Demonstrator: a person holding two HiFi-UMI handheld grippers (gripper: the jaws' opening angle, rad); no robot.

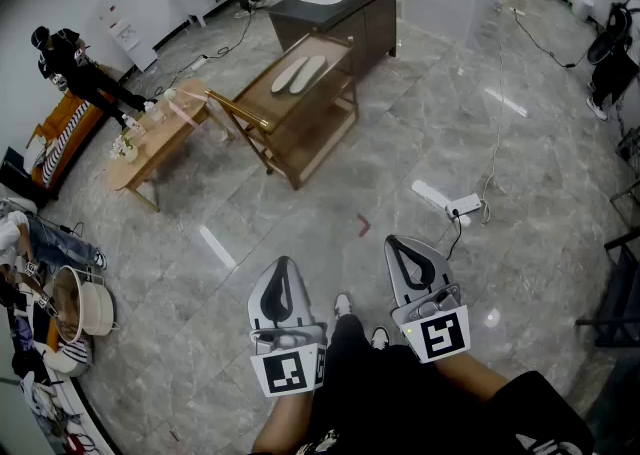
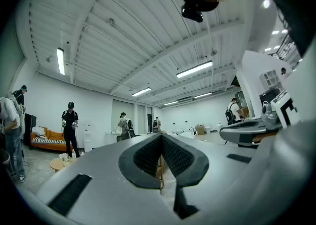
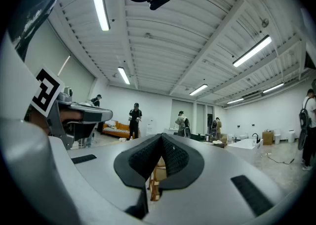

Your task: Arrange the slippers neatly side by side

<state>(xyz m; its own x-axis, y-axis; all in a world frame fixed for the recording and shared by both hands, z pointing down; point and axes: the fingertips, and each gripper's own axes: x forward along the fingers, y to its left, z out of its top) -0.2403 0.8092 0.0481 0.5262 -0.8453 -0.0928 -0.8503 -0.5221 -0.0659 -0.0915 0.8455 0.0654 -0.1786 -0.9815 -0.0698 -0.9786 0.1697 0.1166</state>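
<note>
Pale slippers, long axes pointing away, sit on a wooden rack well ahead of the left gripper (marginally nearer) and right gripper, both pressed together, empty

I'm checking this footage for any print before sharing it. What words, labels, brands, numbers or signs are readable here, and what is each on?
No readable words or numbers in any view.
On the left gripper and right gripper: black-and-white square code markers only, no letters.
On the white dispenser by the wall: a small red mark, too small to read.
</note>
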